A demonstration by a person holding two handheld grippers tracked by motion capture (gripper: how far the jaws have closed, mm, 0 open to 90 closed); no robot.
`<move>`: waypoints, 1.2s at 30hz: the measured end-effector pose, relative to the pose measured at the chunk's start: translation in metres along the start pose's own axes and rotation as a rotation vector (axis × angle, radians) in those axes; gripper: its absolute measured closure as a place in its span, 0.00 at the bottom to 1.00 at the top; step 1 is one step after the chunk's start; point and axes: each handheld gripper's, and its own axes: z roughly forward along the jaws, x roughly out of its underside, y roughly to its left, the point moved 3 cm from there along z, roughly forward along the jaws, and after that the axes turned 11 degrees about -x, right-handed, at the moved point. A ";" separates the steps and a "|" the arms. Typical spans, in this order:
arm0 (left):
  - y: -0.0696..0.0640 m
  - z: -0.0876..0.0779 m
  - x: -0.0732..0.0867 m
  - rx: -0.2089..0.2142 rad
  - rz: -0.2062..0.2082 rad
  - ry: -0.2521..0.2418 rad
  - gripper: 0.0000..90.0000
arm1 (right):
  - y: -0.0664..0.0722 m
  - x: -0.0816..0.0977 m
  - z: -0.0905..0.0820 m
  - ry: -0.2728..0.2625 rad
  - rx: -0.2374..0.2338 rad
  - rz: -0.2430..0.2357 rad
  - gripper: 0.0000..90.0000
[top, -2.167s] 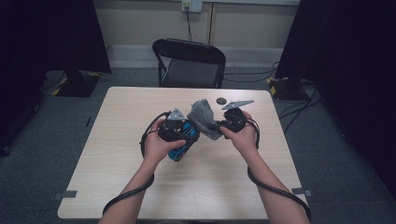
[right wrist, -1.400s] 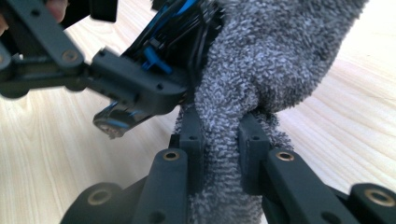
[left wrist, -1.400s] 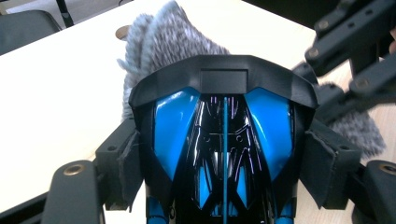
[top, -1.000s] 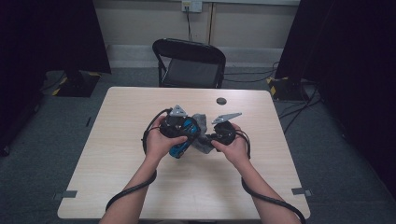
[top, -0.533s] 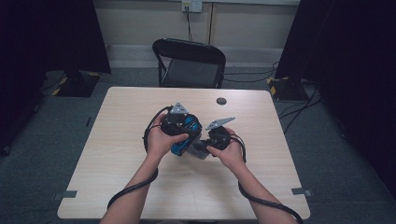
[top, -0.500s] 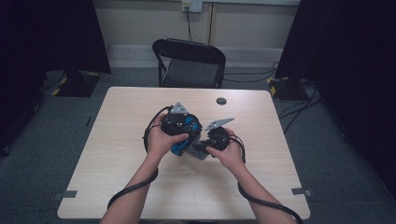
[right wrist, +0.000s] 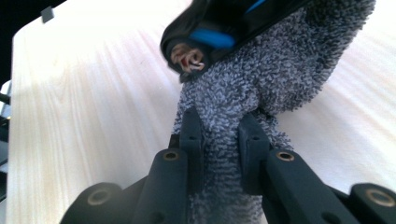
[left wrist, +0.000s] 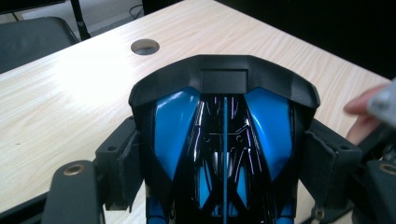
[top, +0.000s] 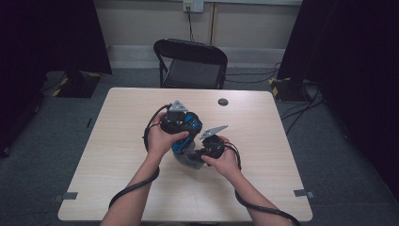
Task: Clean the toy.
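We see the blue and black object (left wrist: pixel 224 140) clamped crosswise between the jaws of the left tool (top: pixel 181 126), its long axis running along that tool and its black front edge pointing toward twelve o'clock in the left gripper view, out over the surface (top: pixel 117 155). In the high view it sits near the middle of the surface, slanting from about one o'clock down to seven. The right tool (top: pixel 203 151) pinches a fold of the grey cloth (right wrist: pixel 261 84) tightly between narrow jaws; the cloth presses against the object's underside. Both forearms come in from six o'clock, the hands close together, the right hand (top: pixel 225 160) lower and at four o'clock of the left.
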 end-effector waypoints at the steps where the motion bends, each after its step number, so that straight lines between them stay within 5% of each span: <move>1: 0.000 -0.001 -0.001 -0.001 0.000 -0.007 0.28 | 0.000 0.001 0.001 0.007 0.001 -0.003 0.84; 6: 0.002 -0.005 -0.003 -0.007 -0.002 -0.010 0.28 | 0.003 0.003 0.008 0.027 -0.013 -0.010 0.84; 10: 0.006 -0.011 -0.004 -0.013 0.000 -0.019 0.28 | -0.005 0.006 0.003 0.049 0.022 -0.003 0.84; 20: 0.006 -0.020 0.001 -0.009 0.013 -0.016 0.28 | -0.037 0.002 -0.049 -0.012 0.165 0.070 0.84; 36: 0.003 -0.013 0.022 -0.006 0.026 0.030 0.28 | -0.046 -0.014 -0.087 -0.087 0.210 0.095 0.84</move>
